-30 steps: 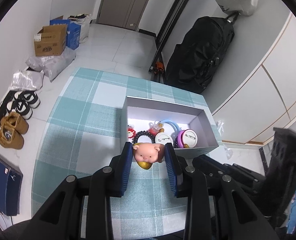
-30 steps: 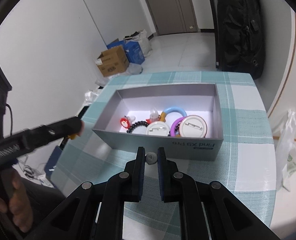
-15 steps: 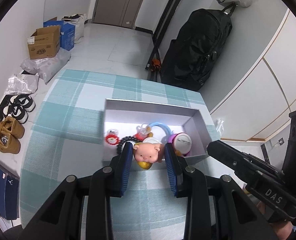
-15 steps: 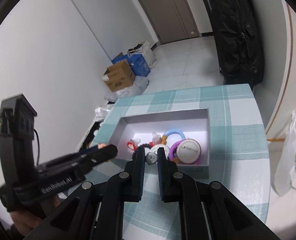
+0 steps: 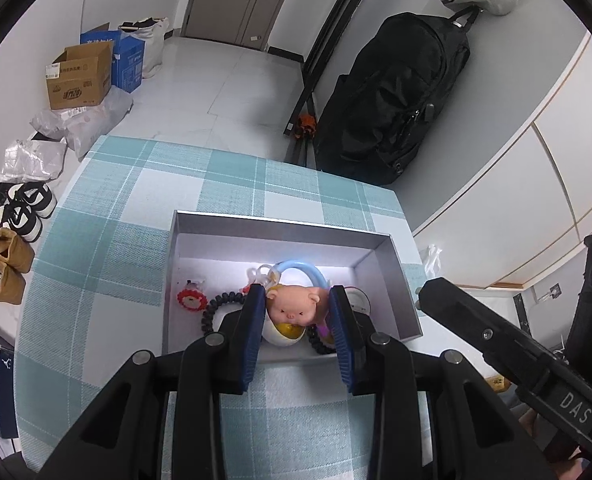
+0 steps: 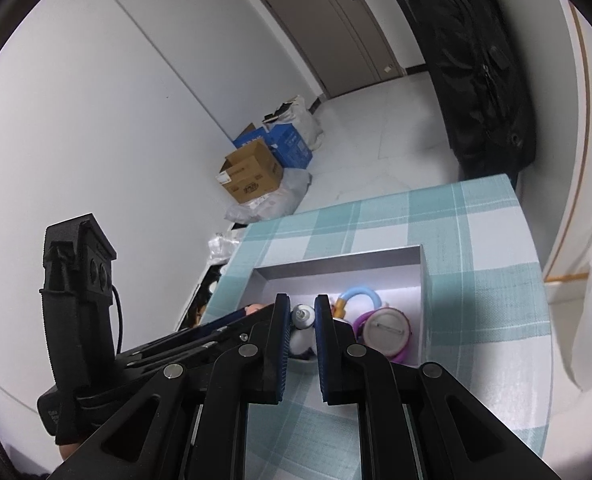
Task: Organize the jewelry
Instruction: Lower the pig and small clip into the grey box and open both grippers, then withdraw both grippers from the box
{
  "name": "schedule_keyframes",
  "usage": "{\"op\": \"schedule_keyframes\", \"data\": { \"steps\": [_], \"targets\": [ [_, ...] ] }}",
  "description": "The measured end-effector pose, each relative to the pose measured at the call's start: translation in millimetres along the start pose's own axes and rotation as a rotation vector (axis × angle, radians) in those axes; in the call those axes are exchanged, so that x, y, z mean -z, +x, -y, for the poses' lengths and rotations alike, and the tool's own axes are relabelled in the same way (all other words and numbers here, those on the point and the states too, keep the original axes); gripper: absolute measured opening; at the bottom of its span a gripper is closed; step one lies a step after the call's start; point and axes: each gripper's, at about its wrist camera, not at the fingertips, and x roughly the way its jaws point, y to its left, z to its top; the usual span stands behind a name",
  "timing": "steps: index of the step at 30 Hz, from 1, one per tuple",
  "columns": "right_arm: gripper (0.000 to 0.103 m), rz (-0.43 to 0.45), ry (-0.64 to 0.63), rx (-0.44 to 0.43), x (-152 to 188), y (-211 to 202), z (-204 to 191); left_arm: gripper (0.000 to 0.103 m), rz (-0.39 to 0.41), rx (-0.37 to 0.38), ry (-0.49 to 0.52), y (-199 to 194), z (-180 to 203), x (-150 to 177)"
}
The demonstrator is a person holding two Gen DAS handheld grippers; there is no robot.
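Pink pig charm [image 5: 294, 307] sat clamped in the left gripper [image 5: 296, 314] above the grey box [image 5: 280, 227]; lowering before release seemed wise. Right gripper [image 6: 302, 316] pinched a small silver bead [image 6: 302, 315].

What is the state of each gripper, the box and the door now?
left gripper: shut on the pig charm.
right gripper: shut on a small silver piece.
grey box: open, no lid, trinkets inside.
door: closed.
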Motion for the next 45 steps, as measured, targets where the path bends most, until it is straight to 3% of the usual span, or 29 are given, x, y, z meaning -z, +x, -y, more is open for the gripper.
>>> {"op": "schedule_keyframes", "data": {
  "steps": [36,38,45],
  "targets": [
    [0.014,-0.04,0.115,0.046,-3,21,26,0.03,-0.081,0.02,-0.009,26,7,-12],
    [0.025,-0.034,0.114,0.046,-4,20,26,0.047,-0.09,0.009,-0.007,27,8,-11],
    [0.041,0.011,0.106,0.057,-5,10,26,0.049,-0.055,0.011,-0.018,16,3,-12]
  ]
}}
